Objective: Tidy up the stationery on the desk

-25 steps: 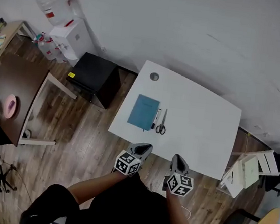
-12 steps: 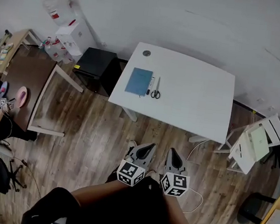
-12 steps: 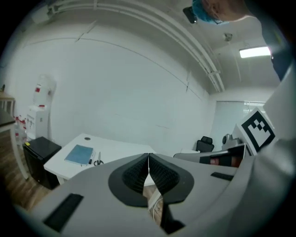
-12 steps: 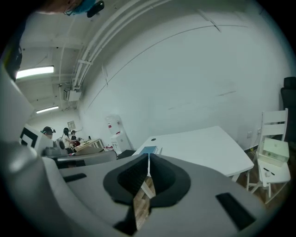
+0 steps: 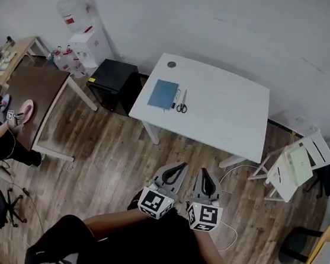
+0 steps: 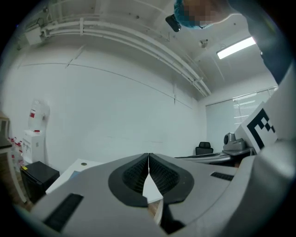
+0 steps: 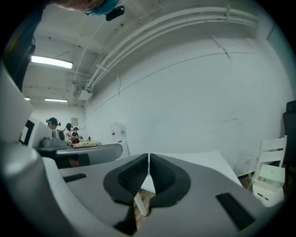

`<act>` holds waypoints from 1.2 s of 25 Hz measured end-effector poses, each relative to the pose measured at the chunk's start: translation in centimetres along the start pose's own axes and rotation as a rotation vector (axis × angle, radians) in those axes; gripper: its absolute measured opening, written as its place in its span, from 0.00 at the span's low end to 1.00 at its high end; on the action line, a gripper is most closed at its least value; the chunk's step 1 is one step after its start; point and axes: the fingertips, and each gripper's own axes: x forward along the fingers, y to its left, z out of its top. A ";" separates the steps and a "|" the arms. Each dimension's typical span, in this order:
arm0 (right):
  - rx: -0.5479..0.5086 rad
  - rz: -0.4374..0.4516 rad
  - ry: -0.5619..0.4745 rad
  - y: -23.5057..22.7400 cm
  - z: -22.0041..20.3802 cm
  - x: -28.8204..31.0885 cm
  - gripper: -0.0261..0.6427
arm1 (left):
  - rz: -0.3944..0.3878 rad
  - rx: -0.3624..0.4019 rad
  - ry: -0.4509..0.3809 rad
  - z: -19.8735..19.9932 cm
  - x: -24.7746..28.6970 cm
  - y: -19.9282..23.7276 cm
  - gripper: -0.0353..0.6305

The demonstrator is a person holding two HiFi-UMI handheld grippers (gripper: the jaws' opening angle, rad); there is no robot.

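A white desk [image 5: 227,115] stands against the far wall. On its left part lie a blue notebook [image 5: 163,94], a marker pen [image 5: 174,98] beside it, and black-handled scissors [image 5: 182,102]. Both grippers hang well short of the desk, over the wooden floor near my body. The left gripper [image 5: 178,167] is shut with nothing in it, and the right gripper [image 5: 203,172] is shut and empty too. In the left gripper view the jaw tips [image 6: 148,155] meet, with the desk [image 6: 69,172] low at the left. In the right gripper view the tips [image 7: 148,156] touch in front of the desk [image 7: 203,159].
A black cabinet [image 5: 113,79] sits left of the desk, with a water dispenser [image 5: 82,31] behind it. A brown table [image 5: 28,102] with a person is at far left. White folding chairs [image 5: 295,165] stand at the desk's right. A cable [image 5: 232,169] lies on the floor.
The view has pulled back from the desk, which now looks smaller and farther away. Both grippers stay shut, close together near my body.
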 end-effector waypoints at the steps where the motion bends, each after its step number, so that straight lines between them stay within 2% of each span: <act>1: -0.013 0.002 -0.003 0.4 0.1 -0.2 0.09 | 0.007 0.007 -0.011 0.2 -0.3 -0.1 0.08; 11: -0.099 -0.003 -0.031 1.7 0.3 -3.0 0.09 | 0.004 0.048 -0.027 0.0 -2.4 -2.9 0.08; 21: -0.104 -0.047 -0.076 0.6 1.0 -5.6 0.09 | 0.010 0.043 -0.011 -0.9 -3.4 -4.1 0.08; 30: -0.112 -0.047 -0.061 -0.3 -0.3 -6.5 0.09 | -0.007 0.036 0.003 -2.0 -2.6 -5.4 0.08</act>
